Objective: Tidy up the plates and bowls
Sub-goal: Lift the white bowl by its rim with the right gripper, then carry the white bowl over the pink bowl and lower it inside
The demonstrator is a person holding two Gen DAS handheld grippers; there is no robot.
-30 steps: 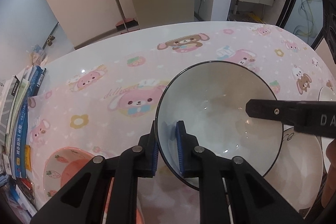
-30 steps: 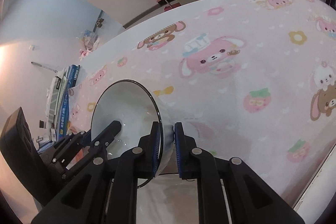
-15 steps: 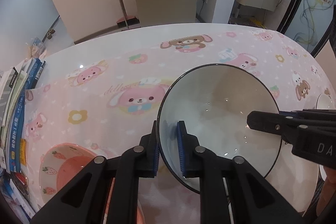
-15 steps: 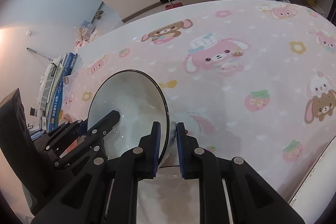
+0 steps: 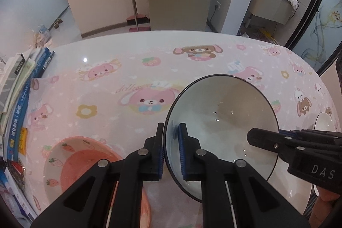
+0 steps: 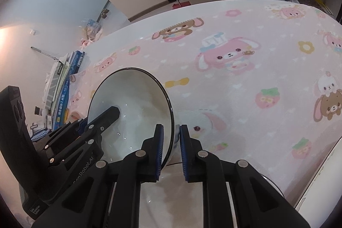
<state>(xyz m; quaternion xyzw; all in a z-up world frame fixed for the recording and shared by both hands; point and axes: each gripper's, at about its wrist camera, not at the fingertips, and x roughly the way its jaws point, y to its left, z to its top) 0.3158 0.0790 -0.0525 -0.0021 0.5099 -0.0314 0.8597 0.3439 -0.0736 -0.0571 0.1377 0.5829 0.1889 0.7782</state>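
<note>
Pinches the rim of the bowl (image 5: 222, 121) with the left hand-held gripper (image 5: 171, 127), one blue pad inside the wall and one outside, nearly pressed together with only the thin wall between. Does the same with the right hand-held gripper (image 6: 171, 127) on the opposite side of the rim, again one pad in and one out. Carries the bowl between the two, tilted, with the opening turned toward the left camera. Seems to hold it just above a white plate (image 6: 171, 196) at the near edge of the counter (image 5: 106, 99); cannot tell for sure whether the foot touches that plate.

Looks like glazed ceramic, white with a dark line on the rim: stiff, rather heavy for such a narrow pinch, smooth and probably slippery, and likely to chip or break if dropped or knocked. Best taken at the rim, as here, on two opposite sides, so that it cannot swing down around one grip. Needs firm but equal pressure from both sides, and a slow, level lowering.

Further out, shows a pink bowl (image 5: 64, 164) with strawberries to the left, well apart, and a small white bowl (image 5: 323, 123) at the right edge. Ends at a pile of books (image 5: 17, 110) on the far left of the pink cartoon cloth.
</note>
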